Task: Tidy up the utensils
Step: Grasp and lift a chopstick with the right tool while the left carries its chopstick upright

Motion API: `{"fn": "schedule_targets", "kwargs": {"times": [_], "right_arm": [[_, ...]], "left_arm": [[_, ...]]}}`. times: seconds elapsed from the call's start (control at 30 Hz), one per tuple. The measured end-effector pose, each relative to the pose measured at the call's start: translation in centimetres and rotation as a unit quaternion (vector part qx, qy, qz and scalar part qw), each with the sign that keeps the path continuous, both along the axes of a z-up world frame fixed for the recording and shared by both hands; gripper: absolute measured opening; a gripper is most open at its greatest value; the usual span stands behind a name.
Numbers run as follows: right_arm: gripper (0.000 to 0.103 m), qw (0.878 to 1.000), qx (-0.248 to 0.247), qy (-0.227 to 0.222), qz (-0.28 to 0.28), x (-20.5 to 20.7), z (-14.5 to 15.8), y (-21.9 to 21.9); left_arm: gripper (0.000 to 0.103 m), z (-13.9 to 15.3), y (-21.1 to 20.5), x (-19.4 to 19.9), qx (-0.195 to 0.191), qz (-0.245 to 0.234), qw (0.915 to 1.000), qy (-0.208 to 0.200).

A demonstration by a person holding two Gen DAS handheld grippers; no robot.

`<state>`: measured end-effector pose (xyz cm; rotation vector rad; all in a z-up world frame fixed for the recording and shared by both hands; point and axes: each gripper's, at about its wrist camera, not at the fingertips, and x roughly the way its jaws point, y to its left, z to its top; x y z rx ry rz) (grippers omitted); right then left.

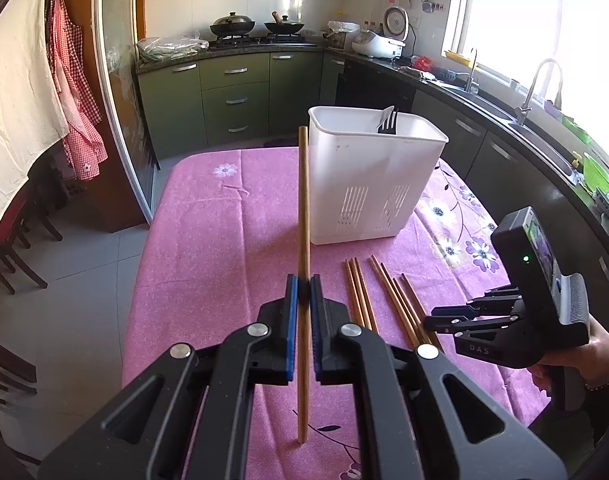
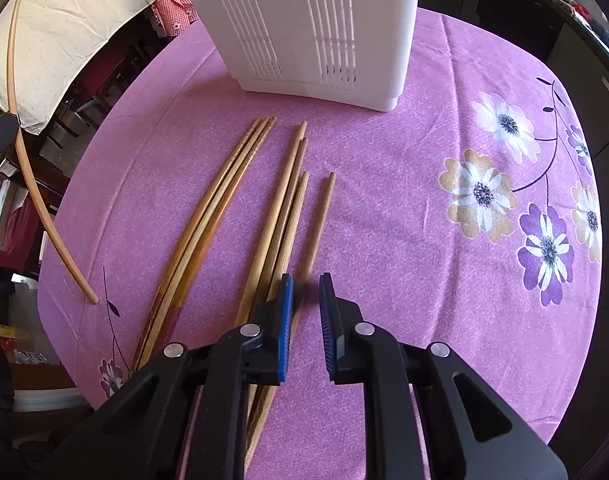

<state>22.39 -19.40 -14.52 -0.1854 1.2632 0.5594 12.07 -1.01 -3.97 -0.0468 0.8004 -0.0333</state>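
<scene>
My left gripper [image 1: 303, 292] is shut on one wooden chopstick [image 1: 303, 200], held upright above the pink tablecloth, left of the white slotted utensil holder [image 1: 368, 184]. A black fork [image 1: 387, 122] and a white utensil stick out of the holder. Several loose chopsticks [image 2: 240, 184] lie in front of the holder. My right gripper [image 2: 305, 296] hangs low over their near ends with a narrow gap between its blue pads. The rightmost chopstick [image 2: 324, 208] runs into that gap beside the left pad, and the pads do not clamp it. The held chopstick [image 2: 28, 176] shows at the far left.
The floral tablecloth [image 1: 208, 240] covers a small table with tiled floor to its left. Dark kitchen cabinets, a stove with woks [image 1: 232, 24] and a sink [image 1: 536, 120] line the back and right. A person's hand [image 1: 584, 360] holds the right gripper.
</scene>
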Motion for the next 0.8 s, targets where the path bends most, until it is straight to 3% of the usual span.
{"fn": "schedule_targets", "kwargs": {"times": [0.2, 0.37, 0.53, 0.7, 0.8], "right_arm": [[0.009, 0.999, -0.025, -0.024, 0.012, 0.3, 0.0, 1.7], [0.006, 1.000, 0.005, -0.028, 0.001, 0.4, 0.8, 0.4], [0.006, 0.993, 0.069, -0.093, -0.021, -1.4, 5.9, -2.6], [0.006, 0.976, 0.121, -0.178, -0.040, -4.6, 11.6, -6.4], [0.006, 0.969, 0.134, -0.202, -0.045, -6.5, 12.9, -7.7]], "left_arm": [[0.006, 0.2, -0.4, -0.2, 0.006, -0.005, 1.0000, 0.000], [0.006, 0.3, -0.4, -0.2, 0.005, -0.006, 1.0000, 0.000], [0.006, 0.4, -0.4, -0.3, 0.005, -0.008, 1.0000, -0.003], [0.006, 1.2, -0.4, -0.8, 0.005, -0.009, 0.9999, -0.012], [0.006, 1.6, -0.5, -1.1, 0.006, -0.009, 0.9998, -0.016]]}}
